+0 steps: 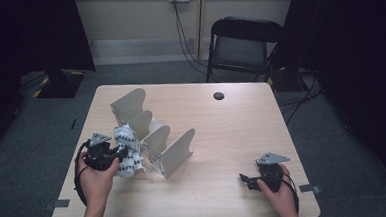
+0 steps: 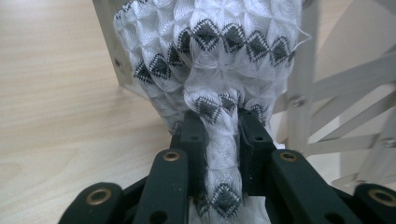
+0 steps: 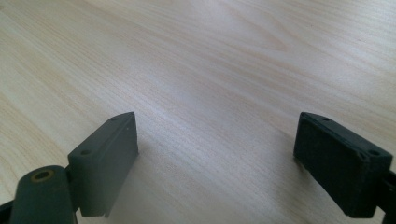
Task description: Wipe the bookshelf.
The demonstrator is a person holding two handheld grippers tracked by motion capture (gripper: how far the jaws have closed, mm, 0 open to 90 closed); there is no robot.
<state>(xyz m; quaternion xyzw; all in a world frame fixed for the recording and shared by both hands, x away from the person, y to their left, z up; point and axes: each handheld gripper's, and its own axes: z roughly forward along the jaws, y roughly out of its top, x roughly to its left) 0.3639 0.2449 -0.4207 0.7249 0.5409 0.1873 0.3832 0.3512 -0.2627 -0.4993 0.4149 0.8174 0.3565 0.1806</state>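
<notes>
The left gripper (image 2: 219, 122) was clamped on a patterned white cloth (image 2: 210, 60), which hung bunched just ahead of it beside the metal file rack (image 1: 176, 154); the right gripper (image 3: 217, 163), jaws apart, rested well away.

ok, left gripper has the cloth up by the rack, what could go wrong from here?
1. The left gripper pinches only a narrow fold of the patterned cloth; the loose bulk could slip free.
2. The cloth hangs against the grey file rack, so it may snag on a divider edge or drag the light rack across the table.
3. The right gripper rests open and well away from the rack, so nothing steadies it.
</notes>
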